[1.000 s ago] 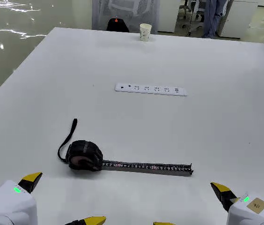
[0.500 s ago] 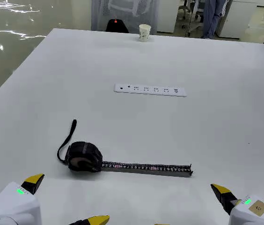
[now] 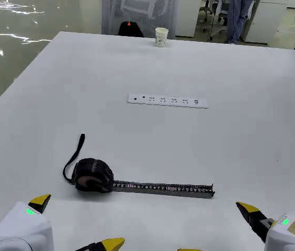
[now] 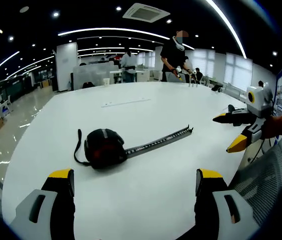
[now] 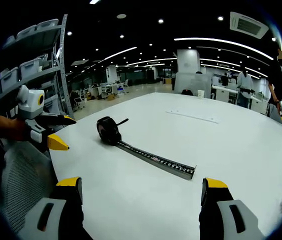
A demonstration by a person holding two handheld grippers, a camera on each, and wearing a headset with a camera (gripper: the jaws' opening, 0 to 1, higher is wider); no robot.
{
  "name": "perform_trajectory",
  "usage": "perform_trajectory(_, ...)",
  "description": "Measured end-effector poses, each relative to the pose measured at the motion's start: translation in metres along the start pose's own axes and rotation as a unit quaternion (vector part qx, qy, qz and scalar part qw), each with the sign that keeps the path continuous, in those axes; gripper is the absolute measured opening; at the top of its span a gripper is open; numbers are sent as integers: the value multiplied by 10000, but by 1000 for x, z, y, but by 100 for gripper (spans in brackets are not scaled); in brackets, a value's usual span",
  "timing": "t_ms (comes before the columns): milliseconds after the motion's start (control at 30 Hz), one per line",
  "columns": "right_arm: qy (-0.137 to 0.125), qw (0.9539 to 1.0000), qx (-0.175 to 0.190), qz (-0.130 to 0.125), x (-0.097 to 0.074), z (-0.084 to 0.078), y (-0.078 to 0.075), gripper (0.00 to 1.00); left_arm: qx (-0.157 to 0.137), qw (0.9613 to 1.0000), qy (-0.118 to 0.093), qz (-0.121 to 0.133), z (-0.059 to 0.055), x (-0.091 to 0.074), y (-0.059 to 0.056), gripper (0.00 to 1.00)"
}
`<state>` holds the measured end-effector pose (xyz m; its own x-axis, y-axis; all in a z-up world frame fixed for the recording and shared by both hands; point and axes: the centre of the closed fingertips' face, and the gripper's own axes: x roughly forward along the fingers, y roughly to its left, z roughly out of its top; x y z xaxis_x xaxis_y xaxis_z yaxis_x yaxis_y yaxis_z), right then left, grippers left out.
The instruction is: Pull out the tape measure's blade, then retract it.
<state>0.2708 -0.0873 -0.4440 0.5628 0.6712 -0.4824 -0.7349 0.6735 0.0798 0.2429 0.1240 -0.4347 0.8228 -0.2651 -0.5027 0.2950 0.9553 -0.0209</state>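
A black tape measure (image 3: 92,175) lies on the white table (image 3: 200,63) with its wrist strap (image 3: 74,154) curling away at the back. Its blade (image 3: 163,187) is pulled out to the right and rests flat, ending in a hook (image 3: 213,190). The case (image 4: 103,147) and blade (image 4: 158,141) sit ahead of my left gripper (image 4: 133,182), which is open and empty. My right gripper (image 5: 140,191) is open too, just short of the blade's hook end (image 5: 191,172). In the head view the left gripper (image 3: 77,222) and the right gripper (image 3: 218,227) sit at the near table edge.
A white power strip (image 3: 167,100) lies across the middle of the table. A paper cup (image 3: 161,36) stands at the far edge. People stand beyond the far end (image 4: 176,55). Shelving (image 5: 26,55) with bins rises at the left of the right gripper view.
Both grippers have drawn back slightly toward the near edge. The tape measure and its extended blade lie as before.
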Motion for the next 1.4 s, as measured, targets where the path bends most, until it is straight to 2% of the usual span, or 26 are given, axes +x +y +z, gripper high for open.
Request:
perform_trajectory(300, 48, 9996, -30, 284, 0, -4, -6, 99, -99, 9999, 36, 96, -1, 9, 5, 99)
perform_trajectory(700, 182, 9970, -277, 701, 2, -6, -16, 91, -73, 9998, 73, 156, 1, 21, 8, 99)
perform_trajectory(867, 377, 9938, -477, 927, 4, -10, -20, 85, -95, 9997, 80, 209, 1, 26, 12, 99)
perform_trajectory(1000, 469, 9919, -608, 1007, 6, -11, -26, 82, -170, 9995, 88, 261, 3, 31, 17, 99)
perform_trajectory(1400, 799, 9820, -1062, 1344, 16, -13, -44, 67, -292, 9986, 134, 429, 6, 43, 30, 99)
